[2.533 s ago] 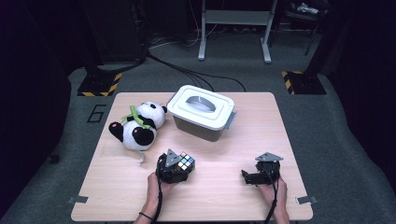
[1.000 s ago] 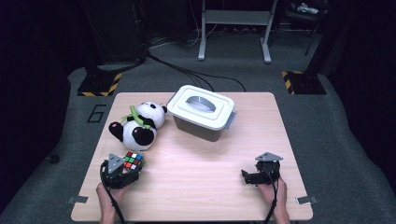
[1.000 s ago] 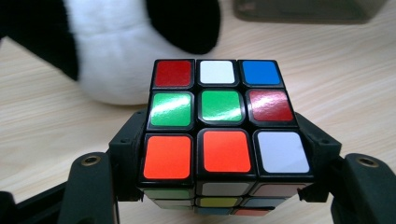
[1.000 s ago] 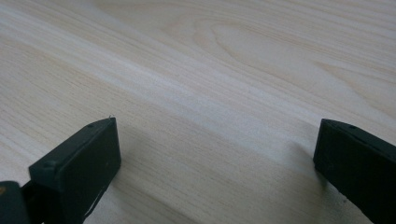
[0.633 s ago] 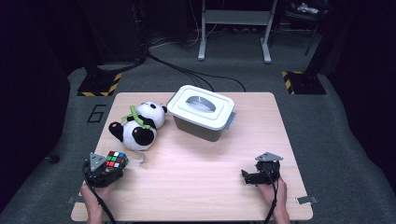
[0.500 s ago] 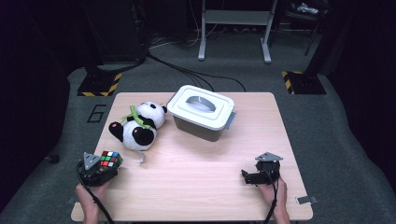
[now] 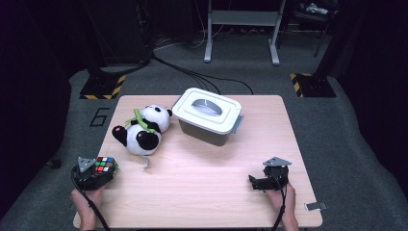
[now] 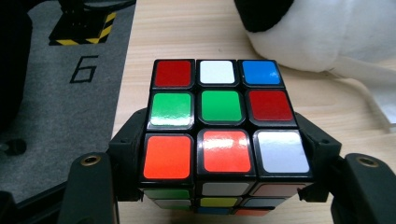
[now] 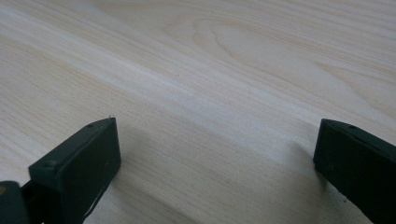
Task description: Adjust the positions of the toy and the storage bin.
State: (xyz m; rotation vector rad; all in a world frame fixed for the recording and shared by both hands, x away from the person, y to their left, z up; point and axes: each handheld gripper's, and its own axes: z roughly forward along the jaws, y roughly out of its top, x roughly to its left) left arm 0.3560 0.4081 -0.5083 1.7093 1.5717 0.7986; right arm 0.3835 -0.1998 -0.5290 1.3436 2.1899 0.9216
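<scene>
High view, your left gripper [image 7: 98, 172] clamped on the puzzle cube [image 7: 105, 164] at the table's [image 7: 202, 178] near-left corner beside the panda [image 7: 143, 131], your right gripper [image 7: 262, 182] agape, empty.

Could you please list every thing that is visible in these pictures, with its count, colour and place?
Puzzle cube: one, black with coloured stickers, near left corner of table, between the left jaws.
Plush panda: one, black and white with green leaf, lying left of the box.
Storage box: one, grey with white lid, far centre of table.
Table: one, light wood.
Hazard-striped bases: two, black and yellow, on the floor beyond the table.
Left hand-held gripper: one, black, shut on the cube.
Right hand-held gripper: one, black, open, low over the table, near right.
</scene>
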